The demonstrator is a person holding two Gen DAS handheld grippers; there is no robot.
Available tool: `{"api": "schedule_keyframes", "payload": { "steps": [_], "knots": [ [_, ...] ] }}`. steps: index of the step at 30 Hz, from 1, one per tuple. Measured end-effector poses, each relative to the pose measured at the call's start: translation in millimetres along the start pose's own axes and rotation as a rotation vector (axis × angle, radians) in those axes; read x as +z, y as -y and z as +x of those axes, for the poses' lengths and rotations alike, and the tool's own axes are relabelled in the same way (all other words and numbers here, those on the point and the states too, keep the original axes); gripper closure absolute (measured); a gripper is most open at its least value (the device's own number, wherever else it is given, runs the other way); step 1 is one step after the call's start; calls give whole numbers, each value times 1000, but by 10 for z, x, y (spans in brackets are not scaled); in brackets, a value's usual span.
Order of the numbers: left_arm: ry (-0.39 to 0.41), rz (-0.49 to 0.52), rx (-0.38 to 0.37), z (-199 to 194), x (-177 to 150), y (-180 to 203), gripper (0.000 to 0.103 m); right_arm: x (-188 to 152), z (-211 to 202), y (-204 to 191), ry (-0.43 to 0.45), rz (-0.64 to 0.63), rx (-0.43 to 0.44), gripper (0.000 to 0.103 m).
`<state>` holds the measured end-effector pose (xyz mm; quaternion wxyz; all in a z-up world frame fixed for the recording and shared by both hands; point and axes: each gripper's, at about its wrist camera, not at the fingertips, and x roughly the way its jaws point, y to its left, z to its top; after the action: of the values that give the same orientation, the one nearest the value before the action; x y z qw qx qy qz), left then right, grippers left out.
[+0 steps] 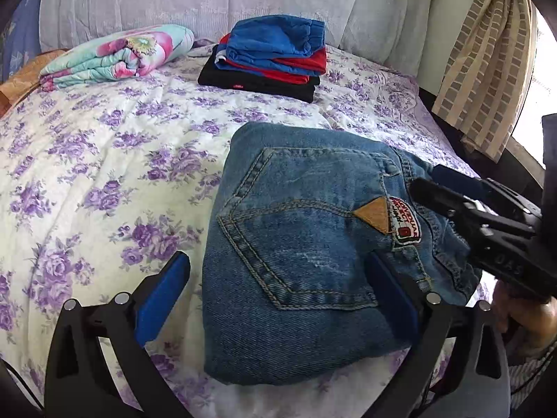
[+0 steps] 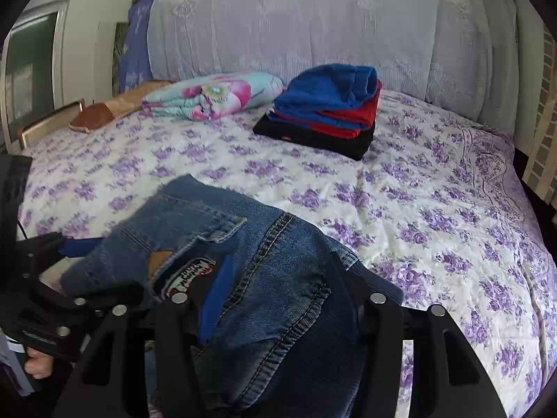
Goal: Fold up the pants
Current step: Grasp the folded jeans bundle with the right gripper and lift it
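Purple-flowered bedding covers the bed [image 1: 104, 160], and your folded jeans [image 1: 306, 244] lie at its near edge, thick, heavy and stiff at the seams. Your left gripper [image 1: 278, 299] is spread wide, one finger tucked under the bundle. Your right gripper [image 2: 275, 299] seems pinched on the waistband. Lift by that dense edge; the clothes stack [image 1: 271, 59] waits near the far edge.

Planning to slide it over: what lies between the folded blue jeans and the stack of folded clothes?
Only bare purple-flowered bedsheet separates the folded blue jeans from the stack of folded clothes, in both views.
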<state>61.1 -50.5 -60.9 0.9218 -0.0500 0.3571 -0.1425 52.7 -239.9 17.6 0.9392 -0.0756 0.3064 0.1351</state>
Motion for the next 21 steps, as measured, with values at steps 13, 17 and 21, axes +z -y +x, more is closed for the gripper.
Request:
{"api": "schedule_keyframes", "payload": {
  "steps": [13,17,21],
  "knots": [
    [59,52,86,-213,9,110,5,-368,-221,13,-22,-3,-56,20],
    [47,59,106,-178,-7,108,5,-646,73,380,-90,225,71,4],
    [44,59,112,-168,-19,111,5,-661,43,329,-78,219,64,4]
  ]
}}
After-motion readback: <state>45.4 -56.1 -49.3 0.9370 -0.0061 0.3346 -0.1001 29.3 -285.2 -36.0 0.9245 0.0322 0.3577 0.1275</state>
